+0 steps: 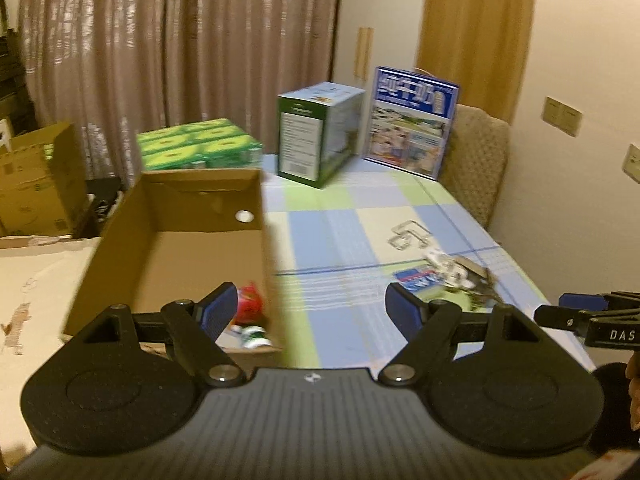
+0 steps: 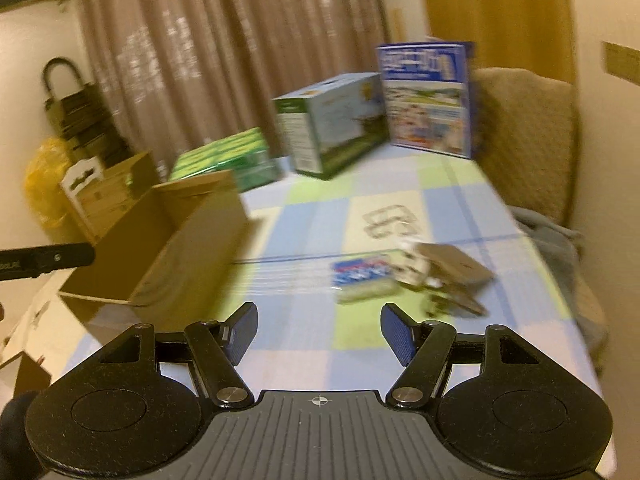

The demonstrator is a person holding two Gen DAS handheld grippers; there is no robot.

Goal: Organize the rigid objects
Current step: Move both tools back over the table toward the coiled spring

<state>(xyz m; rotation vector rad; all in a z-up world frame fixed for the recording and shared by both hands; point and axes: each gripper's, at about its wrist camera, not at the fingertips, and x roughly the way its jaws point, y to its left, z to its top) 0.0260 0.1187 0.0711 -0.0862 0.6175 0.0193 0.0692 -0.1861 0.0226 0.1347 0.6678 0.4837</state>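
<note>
**Fingers spread wide and empty over the checked tabletop**

The fingers (image 1: 218, 306) of the left gripper (image 1: 308, 304) are released, blue pads far apart with nothing between them; the right gripper (image 2: 318, 330) is likewise spread and empty. Both hang above the blue, green and white checked tabletop (image 1: 340, 216).

The open brown cardboard box (image 1: 192, 240) sits at the tabletop's left edge, just ahead of the left gripper. Inside its near corner lie a red rounded object (image 1: 252, 302) and a white-and-green item (image 1: 254, 336), which suggests the box is the collecting place.

The loose pile still to be sorted lies to the right, in front of the right gripper: a blue-and-red printed packet (image 2: 360, 270), a flat tan folded piece (image 2: 456, 266) with small white bits beside it, and, a little farther back, two bent metal wire clips (image 2: 390, 220). Motion blur hides their finer detail.

A green carton (image 1: 316, 132), a blue printed booklet standing upright (image 1: 412, 120) and a pack of green boxes (image 1: 196, 144) stand at the far end, apart from the pile.

Judging by this layout, the right gripper is better placed for the next pick, the pile being on its side.
</note>
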